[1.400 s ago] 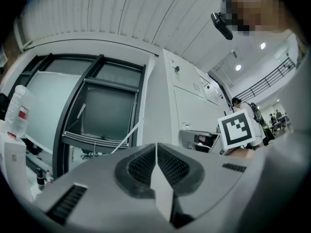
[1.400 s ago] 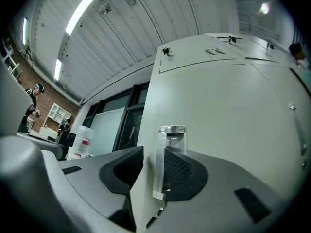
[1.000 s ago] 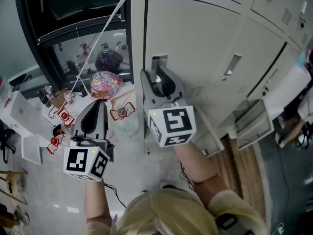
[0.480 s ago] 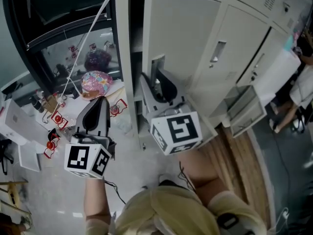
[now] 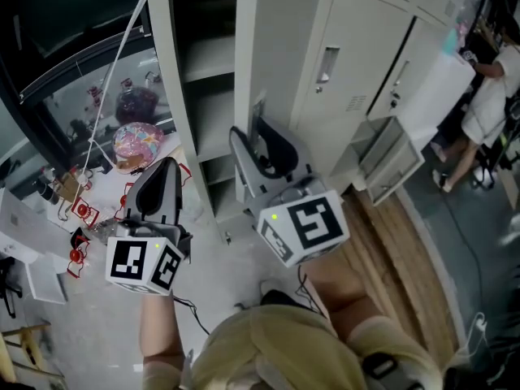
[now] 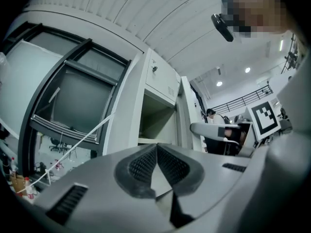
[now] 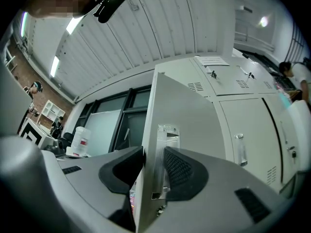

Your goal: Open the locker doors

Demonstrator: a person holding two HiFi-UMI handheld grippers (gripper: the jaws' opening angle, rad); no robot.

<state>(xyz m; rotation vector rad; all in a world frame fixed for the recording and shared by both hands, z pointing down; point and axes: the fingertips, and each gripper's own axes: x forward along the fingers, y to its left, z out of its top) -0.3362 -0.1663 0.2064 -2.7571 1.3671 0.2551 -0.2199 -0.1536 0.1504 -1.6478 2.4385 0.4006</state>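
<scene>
**Item: locker door** (image 5: 272, 63), leftmost of the bank, pale grey painted sheet metal.
- Position: stands open, swung out toward the person. It is hinged on the side next to the neighbouring doors (image 5: 357, 47), which are shut. The locker bay (image 5: 203, 23) behind it is exposed, and its shelves (image 5: 207, 59) look bare.
- Fitting: handle recess (image 7: 165, 144), a small metal plate set close to the door's free edge.

**Item: right gripper** (image 7: 154, 164).
- State: fingers (image 7: 182, 171) are closed across the door's free edge at the handle recess. One pad lies on the outer face over the plate, the other on the inner side.

**Item: left gripper** (image 6: 156, 152).
- State: fingers pressed together with nothing between them. It is held low and left of the bay, well apart from the door.

**Handling notes (judgement).**
- Weight and stiffness: the panel is probably stiff and fairly light, carried by its hinges rather than by the grip. It should need only a steady pull along its arc.
- Surface: smooth paint and a thin edge suggest a slippery hold. A pinch that twists or pulls straight back could slide off.
- Best hold: the free edge by the handle, farthest from the hinges, where leverage is greatest. The present grip is already there.
- Caution: opened much wider, the door may knock the shut door beside it.
- Remaining: the neighbouring doors each carry their own handle (image 5: 328, 65) and look untouched.
</scene>
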